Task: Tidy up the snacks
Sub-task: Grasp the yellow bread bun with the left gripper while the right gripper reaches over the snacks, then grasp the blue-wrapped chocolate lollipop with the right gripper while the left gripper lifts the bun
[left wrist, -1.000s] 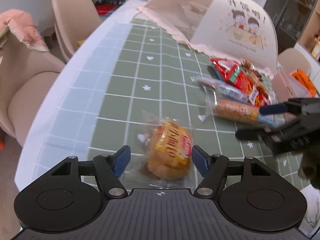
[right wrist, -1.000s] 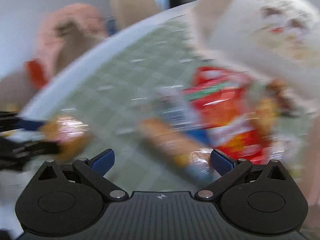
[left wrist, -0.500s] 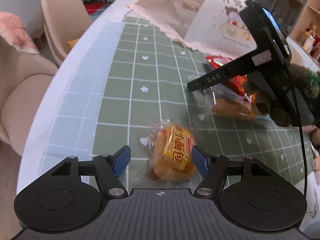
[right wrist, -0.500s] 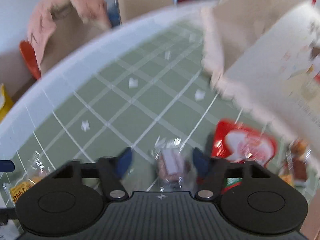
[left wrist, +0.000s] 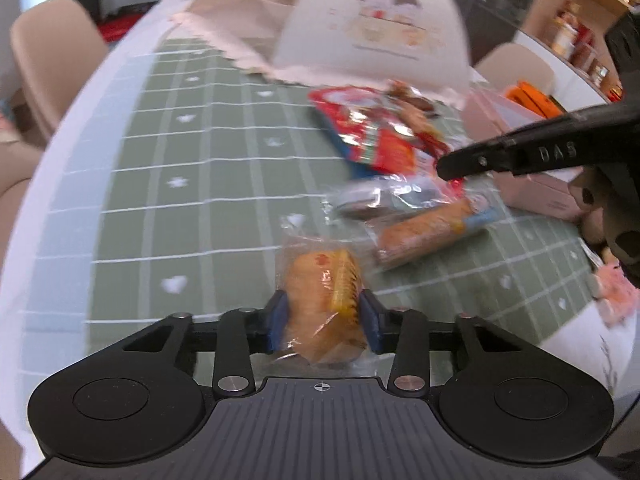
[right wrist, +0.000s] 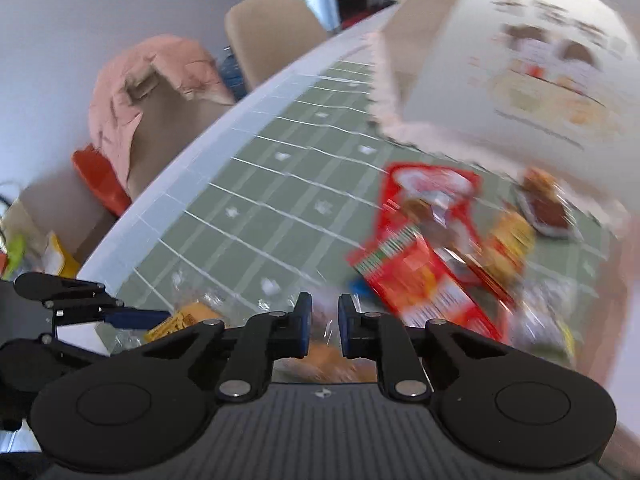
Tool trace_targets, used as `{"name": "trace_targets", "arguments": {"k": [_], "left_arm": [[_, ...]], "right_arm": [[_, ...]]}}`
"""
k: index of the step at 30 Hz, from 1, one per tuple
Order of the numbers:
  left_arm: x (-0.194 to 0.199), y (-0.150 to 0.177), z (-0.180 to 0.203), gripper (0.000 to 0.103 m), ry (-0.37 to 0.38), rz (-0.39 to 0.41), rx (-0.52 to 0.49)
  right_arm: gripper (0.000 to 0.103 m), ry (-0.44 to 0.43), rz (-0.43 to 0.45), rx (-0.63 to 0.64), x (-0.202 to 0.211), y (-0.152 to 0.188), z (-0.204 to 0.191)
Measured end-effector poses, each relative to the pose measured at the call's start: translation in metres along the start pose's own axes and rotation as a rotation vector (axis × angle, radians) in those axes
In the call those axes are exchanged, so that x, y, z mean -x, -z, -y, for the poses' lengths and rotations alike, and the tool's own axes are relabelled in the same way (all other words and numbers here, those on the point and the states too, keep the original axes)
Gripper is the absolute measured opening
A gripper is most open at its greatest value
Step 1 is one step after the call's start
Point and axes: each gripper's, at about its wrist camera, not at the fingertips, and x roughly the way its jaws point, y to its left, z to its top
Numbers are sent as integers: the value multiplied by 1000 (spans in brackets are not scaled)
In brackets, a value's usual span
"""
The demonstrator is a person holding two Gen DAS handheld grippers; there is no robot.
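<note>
Your left gripper is clamped on the wrapped bun, lifted just above the desk; it looks light, soft and crinkly, so squeeze gently across its middle. Your right gripper is pinched narrow, on what I cannot tell.

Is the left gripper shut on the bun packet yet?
Shut. The left gripper has both blue pads pressed against the sides of the bun packet.
</note>
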Motion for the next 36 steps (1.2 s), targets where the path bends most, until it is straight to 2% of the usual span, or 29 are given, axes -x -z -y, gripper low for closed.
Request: {"name": "trace_targets", "arguments": {"k": [2, 3, 4, 6, 8, 9, 10, 12, 14, 16, 17, 18, 19, 21, 25, 27, 29, 30, 31, 33, 36], "left_arm": [[-8, 2, 12, 40, 8, -12, 12], [-11, 2, 16, 40, 7, -15, 20], [-14, 1, 20, 40, -2, -13, 27], [-15, -3, 25, 38, -26, -4, 27], [-16, -5, 26, 36, -52, 0, 30], [-17, -5, 23, 36, -56, -2, 40], [-17, -6, 20, 36, -55, -5, 51], [-17, -6, 14, 36, -52, -6, 76], [-15, -5, 10, 36, -52, -6, 83], [-14, -4, 8, 36, -50, -7, 85], [-13, -3, 6, 36, -45, -8, 87], [-12, -2, 4, 36, -41, -10, 91], [-12, -1, 2, 36, -37, -11, 96], [-11, 0, -2, 36, -32, -14, 102], [-11, 1, -6, 36, -19, -22, 99], [-13, 1, -3, 38, -11, -31, 74], [-17, -1, 1, 43, -9, -41, 46], [-19, -1, 3, 47, -9, -46, 38], [-23, -3, 6, 49, -7, -53, 29], [-30, -6, 12, 54, -13, -68, 2], [-36, -10, 19, 55, -21, -77, -26]], "right_arm": [[33, 145, -20, 36, 4, 20, 10], [63, 215, -35, 48, 4, 28, 13], [85, 274, -37, 56, 4, 36, 16], [89, 313, -7, 61, 11, 51, 18], [93, 294, 11, 51, 18, 56, 17], [102, 286, 28, 43, 19, 56, 14], [103, 286, 62, 41, 22, 56, 10], [103, 314, 114, 64, 19, 50, 0], [103, 328, 131, 122, 9, 41, -10], [103, 283, 128, 186, -3, 29, -20], [103, 229, 107, 222, -12, 21, -26], [98, 190, 91, 245, -21, 16, -30], [89, 152, 78, 266, -29, 11, -35], [80, 109, 38, 291, -50, -1, -44], [79, 140, -50, 276, -89, -15, -41], [78, 123, -61, 249, -91, -14, -38], [66, 75, -89, 228, -85, -12, -38], [49, 58, -103, 217, -81, -7, -37], [44, 36, -128, 200, -80, -5, -35], [41, 40, -139, 160, -74, 1, -33], [40, 42, -136, 99, -58, 12, -25]]}}
